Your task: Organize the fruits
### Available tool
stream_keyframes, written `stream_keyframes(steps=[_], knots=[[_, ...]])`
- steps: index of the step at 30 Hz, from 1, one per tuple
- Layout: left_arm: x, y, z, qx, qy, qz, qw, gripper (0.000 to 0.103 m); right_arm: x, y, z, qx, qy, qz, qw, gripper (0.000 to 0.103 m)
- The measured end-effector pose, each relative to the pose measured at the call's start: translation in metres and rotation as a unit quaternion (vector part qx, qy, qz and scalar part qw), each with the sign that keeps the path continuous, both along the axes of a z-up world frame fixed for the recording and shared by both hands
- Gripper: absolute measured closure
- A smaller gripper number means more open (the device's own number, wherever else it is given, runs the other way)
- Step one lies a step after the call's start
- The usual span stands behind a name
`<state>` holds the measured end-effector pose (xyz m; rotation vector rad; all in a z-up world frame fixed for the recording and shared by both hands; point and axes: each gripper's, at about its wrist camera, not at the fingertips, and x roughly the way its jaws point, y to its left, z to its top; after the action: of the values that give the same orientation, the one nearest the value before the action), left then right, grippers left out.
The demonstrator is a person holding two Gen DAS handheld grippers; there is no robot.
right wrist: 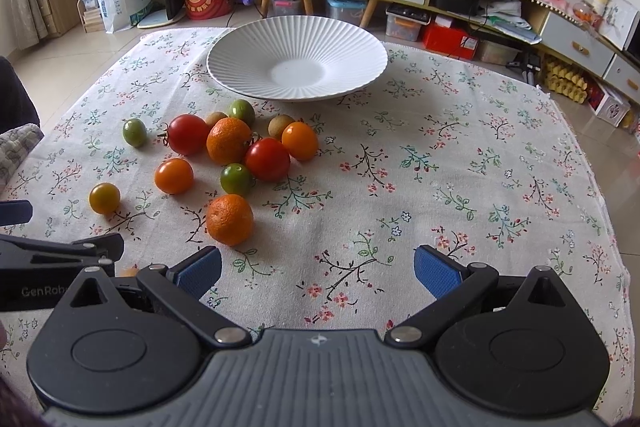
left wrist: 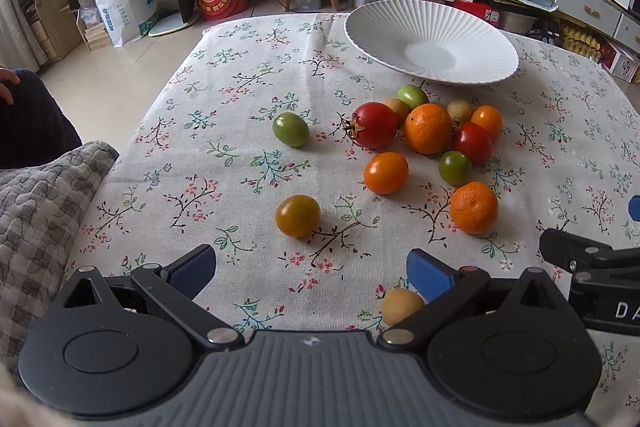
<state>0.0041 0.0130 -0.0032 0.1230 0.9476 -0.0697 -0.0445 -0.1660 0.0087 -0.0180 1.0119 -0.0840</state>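
A table draped in a pale linen cloth printed with small branches and flowers (right wrist: 440,187) fills both views. Toward its far edge sits a wide white ribbed ceramic plate (right wrist: 248,55), with nothing on it. In front of the plate, a cluster of fruit lies loose on the cloth. The biggest pieces are two dimpled orange mandarins: one (right wrist: 228,141) in the middle of the cluster, the other (right wrist: 229,219) apart at the near side. Two glossy red tomatoes flank the middle mandarin, one (right wrist: 188,134) with a dark stalk on its left, one (right wrist: 267,159) on its right. Next come two smooth orange cherry tomatoes (right wrist: 174,175) (right wrist: 300,141), then three green cherry tomatoes (right wrist: 135,132) (right wrist: 236,179) (right wrist: 241,113), and a yellow-brown cherry tomato (right wrist: 105,198) off alone to the left. Two small tan longans (right wrist: 281,126) (right wrist: 216,119) sit at the back of the cluster; a third tan longan (left wrist: 401,305) lies just beside the right finger of the left gripper (left wrist: 311,273). That gripper's blue-padded fingers stand wide apart, holding nothing. The right gripper (right wrist: 318,271) likewise hovers low over bare cloth with its fingers spread, nothing between them
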Motion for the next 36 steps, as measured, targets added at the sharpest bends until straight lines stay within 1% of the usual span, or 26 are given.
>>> stream_keyframes(steps=[3,8,14,20,27,36], knots=[[0.003,0.002,-0.002,-0.002,-0.007,-0.006,1.0,0.009,0.003,-0.002,-0.003,-0.003,0.003,0.0,1.0,0.0],[0.015,0.007,-0.009,-0.013,0.004,-0.016,0.9998,0.009,0.014,-0.003,-0.012,-0.001,0.011,-0.013,1.0,0.0],[0.022,0.012,-0.012,-0.004,-0.004,-0.026,0.9997,0.009,0.029,0.005,-0.014,-0.008,0.002,-0.021,1.0,0.0],[0.034,0.02,-0.017,-0.019,0.018,-0.015,0.9996,0.009,0.037,0.016,-0.017,-0.005,0.002,-0.016,1.0,0.0],[0.041,0.022,-0.017,-0.015,0.018,-0.004,0.9997,0.009,0.038,0.018,-0.016,-0.009,0.002,-0.018,1.0,0.0],[0.041,0.021,-0.016,-0.01,0.015,-0.003,0.9998,0.009,0.036,0.016,-0.016,-0.007,0.009,-0.023,1.0,0.0]])
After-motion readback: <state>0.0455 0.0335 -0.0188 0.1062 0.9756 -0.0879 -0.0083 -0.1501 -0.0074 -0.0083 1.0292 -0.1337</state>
